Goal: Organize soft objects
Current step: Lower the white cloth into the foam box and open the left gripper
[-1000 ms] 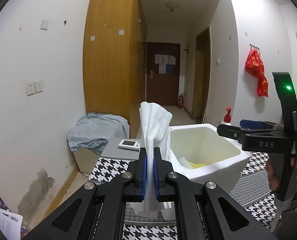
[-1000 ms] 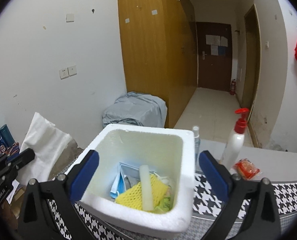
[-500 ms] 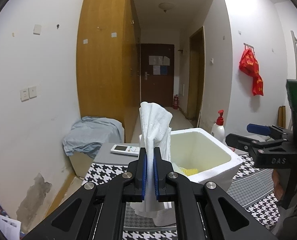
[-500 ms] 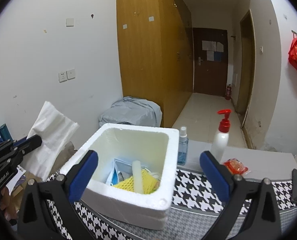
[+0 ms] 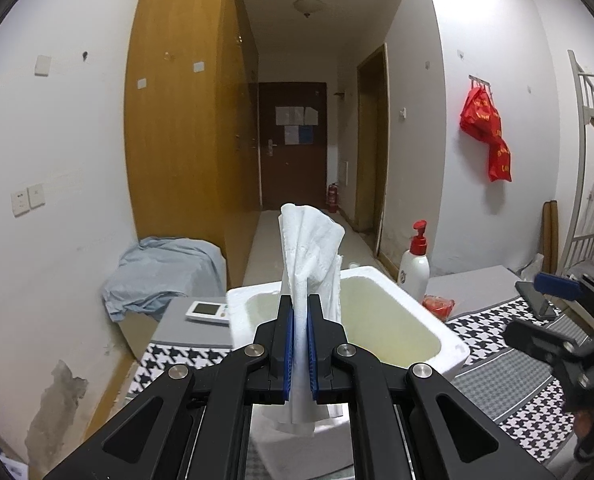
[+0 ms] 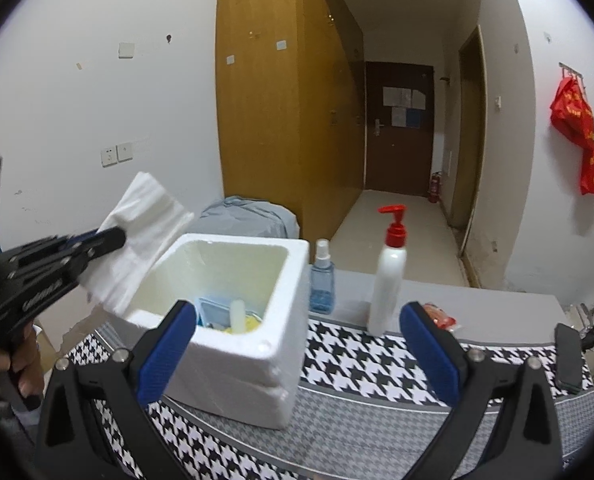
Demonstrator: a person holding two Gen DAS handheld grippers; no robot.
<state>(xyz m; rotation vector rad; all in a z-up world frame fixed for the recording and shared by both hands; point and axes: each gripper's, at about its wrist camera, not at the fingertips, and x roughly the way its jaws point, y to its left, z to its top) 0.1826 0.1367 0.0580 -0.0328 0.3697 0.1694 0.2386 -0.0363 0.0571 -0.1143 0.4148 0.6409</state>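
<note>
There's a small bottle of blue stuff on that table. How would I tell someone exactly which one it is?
Start at the white foam box on the black-and-white checked cloth. Just behind the box's far right corner stands the small clear spray bottle of blue liquid. Unlike the taller white pump bottle with the red top to its right, it is short, see-through, and has a clear cap.

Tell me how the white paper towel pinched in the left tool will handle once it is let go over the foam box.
The paper towel is probably floppy: it creases and fans out above the shut left tool. It looks very light, so it may drift rather than drop straight into the foam box. It probably tears easily if tugged.
</note>
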